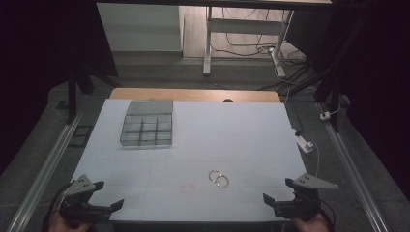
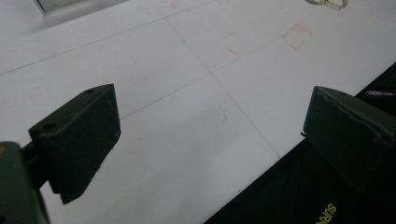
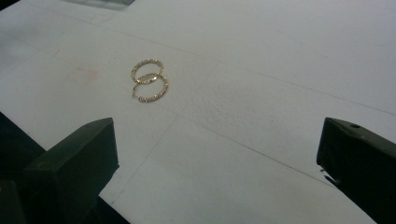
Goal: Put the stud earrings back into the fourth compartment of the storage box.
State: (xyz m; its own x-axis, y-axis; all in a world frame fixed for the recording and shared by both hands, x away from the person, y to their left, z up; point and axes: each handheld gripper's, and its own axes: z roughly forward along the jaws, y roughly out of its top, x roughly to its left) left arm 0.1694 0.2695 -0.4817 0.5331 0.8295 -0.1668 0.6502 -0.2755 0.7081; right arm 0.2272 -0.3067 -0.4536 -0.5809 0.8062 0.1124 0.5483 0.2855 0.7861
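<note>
A white table (image 1: 251, 135) marked with thin lines stands in a dim room, desk legs (image 1: 208, 43) and cables on the floor beyond it. At its near corners the left gripper (image 1: 110, 193) and right gripper (image 1: 275, 190) are spread wide, holding nothing. Farther in lie two touching gold hoop earrings (image 1: 218, 179), then a grey compartment tray (image 1: 147, 123); yellow lettering below the left gripper is unreadable.

Yellow "SUPR…", perhaps, on black fabric (image 2: 322, 212)

White table (image 1: 251, 140) bears compartment tray (image 1: 146, 129) and two hoops (image 1: 218, 178)
</note>
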